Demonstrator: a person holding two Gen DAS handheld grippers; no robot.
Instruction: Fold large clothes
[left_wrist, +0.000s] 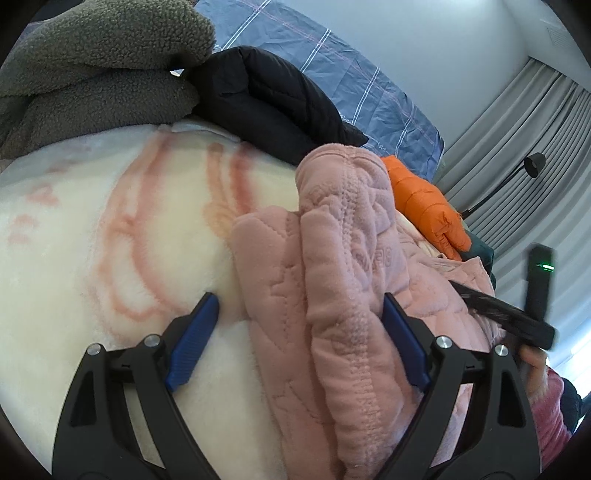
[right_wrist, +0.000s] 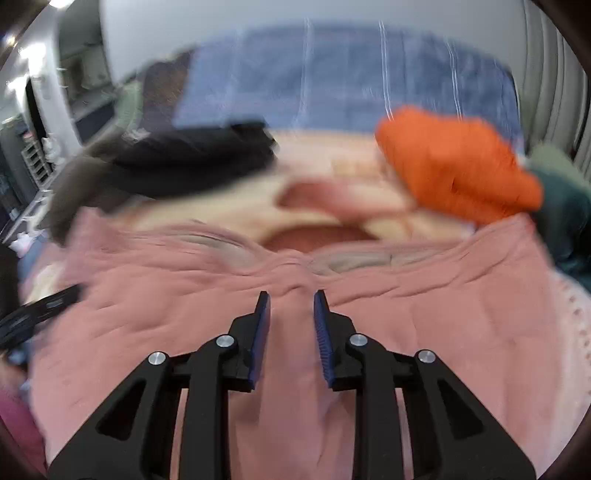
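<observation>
A pink quilted fleece garment (left_wrist: 343, 295) lies bunched on a cream blanket with pink pattern (left_wrist: 110, 229). My left gripper (left_wrist: 299, 314) is open wide, its blue pads on either side of a thick fold of the garment, touching nothing firmly. In the right wrist view, which is motion-blurred, the same pink garment (right_wrist: 443, 332) spreads below my right gripper (right_wrist: 291, 306). Its jaws stand narrowly apart with a ridge of pink fabric between the pads; whether they pinch it is unclear. The right gripper's black body also shows in the left wrist view (left_wrist: 509, 314).
A grey sherpa garment (left_wrist: 96, 62) and a black puffer jacket (left_wrist: 266, 99) lie folded at the far side. An orange puffer (left_wrist: 428, 206) sits beyond the pink one, also seen from the right wrist (right_wrist: 454, 166). A blue checked sheet (left_wrist: 351, 77), curtains (left_wrist: 535, 147) and a dark green garment (right_wrist: 565, 206) lie behind.
</observation>
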